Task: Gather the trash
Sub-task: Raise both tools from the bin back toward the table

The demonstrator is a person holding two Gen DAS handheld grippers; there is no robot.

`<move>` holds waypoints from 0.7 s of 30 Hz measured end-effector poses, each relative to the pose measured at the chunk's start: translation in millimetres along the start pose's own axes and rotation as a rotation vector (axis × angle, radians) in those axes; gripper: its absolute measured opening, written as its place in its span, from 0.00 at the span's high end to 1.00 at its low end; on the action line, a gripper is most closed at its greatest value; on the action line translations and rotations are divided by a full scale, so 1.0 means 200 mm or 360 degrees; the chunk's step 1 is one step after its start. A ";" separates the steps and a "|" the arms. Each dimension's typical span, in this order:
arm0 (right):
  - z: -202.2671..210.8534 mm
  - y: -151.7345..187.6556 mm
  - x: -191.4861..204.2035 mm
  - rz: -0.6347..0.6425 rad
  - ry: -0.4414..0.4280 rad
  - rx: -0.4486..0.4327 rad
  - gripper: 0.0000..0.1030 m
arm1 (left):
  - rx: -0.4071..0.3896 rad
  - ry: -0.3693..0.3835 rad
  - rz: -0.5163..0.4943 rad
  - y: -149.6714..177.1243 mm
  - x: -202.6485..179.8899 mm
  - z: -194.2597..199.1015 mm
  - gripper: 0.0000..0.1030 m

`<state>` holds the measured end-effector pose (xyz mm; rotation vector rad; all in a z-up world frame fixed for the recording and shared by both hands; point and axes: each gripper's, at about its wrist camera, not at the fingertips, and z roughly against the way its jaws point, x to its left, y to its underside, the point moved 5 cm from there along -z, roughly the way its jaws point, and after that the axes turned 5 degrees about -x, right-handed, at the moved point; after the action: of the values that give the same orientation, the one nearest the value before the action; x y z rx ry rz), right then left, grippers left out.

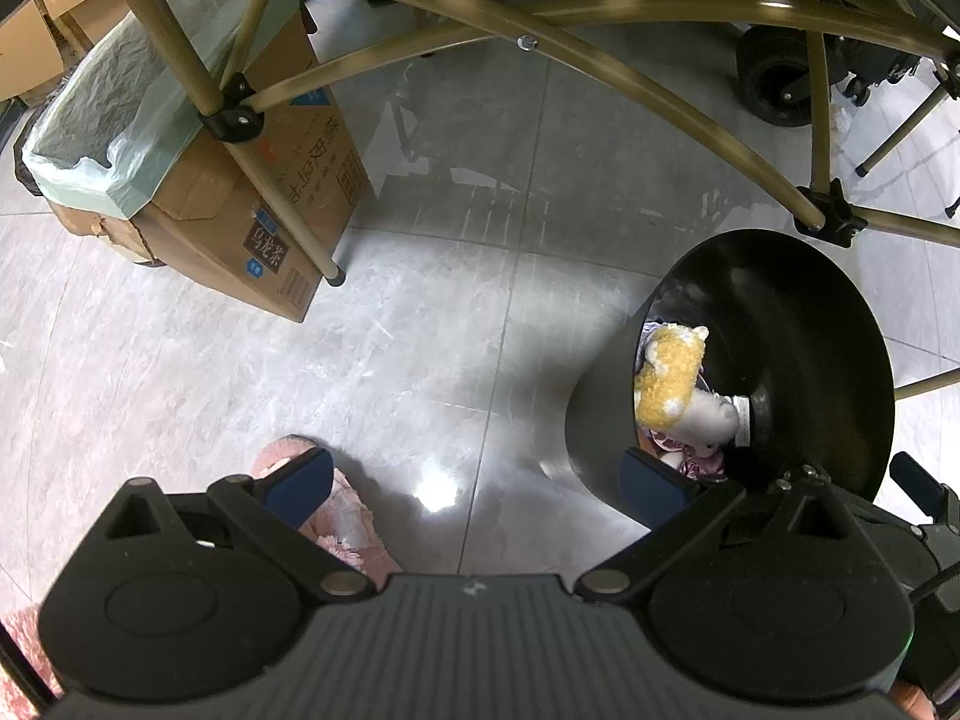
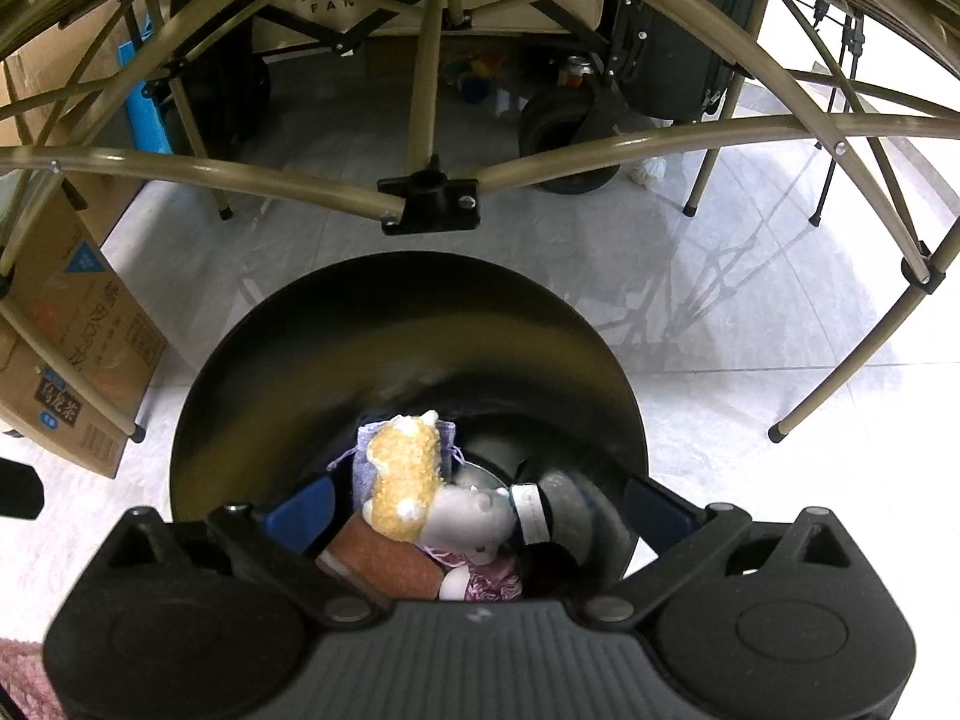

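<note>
A black round bin (image 2: 408,324) stands on the grey tile floor; it also shows at the right in the left wrist view (image 1: 840,330). Inside lie a yellow plush toy (image 2: 402,480), a grey plush toy (image 2: 465,516), a brown sponge-like block (image 2: 384,564), a purple pouch (image 2: 366,462) and pink fabric (image 2: 492,579). My right gripper (image 2: 477,507) is open and empty, right above the bin's mouth. My left gripper (image 1: 474,486) is open and empty over the floor, left of the bin. A pink fluffy slipper (image 1: 348,528) lies under its left finger.
A cardboard box (image 1: 240,198) lined with a pale green bag (image 1: 108,108) stands at the left. Tan folding-table legs and struts (image 1: 540,30) arch overhead and around the bin (image 2: 429,204). A wagon with black wheels (image 2: 564,126) stands behind.
</note>
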<state>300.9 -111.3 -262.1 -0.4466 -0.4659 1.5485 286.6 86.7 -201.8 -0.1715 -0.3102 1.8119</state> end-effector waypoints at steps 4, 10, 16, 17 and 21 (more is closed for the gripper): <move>0.00 0.00 0.00 0.0000 0.0002 -0.0001 0.00 | 0.0001 0.0006 -0.0001 0.00 0.00 0.00 0.00; 0.00 0.00 0.00 0.0001 0.0008 -0.0007 0.00 | -0.0002 0.0009 -0.0006 0.00 0.00 0.00 0.00; 0.01 0.00 -0.01 0.0002 0.0009 -0.0018 0.00 | -0.0026 0.0009 -0.0012 0.00 -0.01 0.02 0.00; 0.01 0.00 -0.01 0.0000 0.0012 -0.0019 0.00 | -0.0028 0.0009 -0.0014 0.00 -0.01 0.03 0.00; 0.02 0.00 -0.01 0.0002 0.0011 -0.0028 0.00 | -0.0042 0.0017 -0.0021 0.00 -0.02 0.04 0.00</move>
<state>299.1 -113.4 -257.8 -0.4657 -0.4747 1.5445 285.0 81.9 -193.7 -0.1971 -0.3268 1.7938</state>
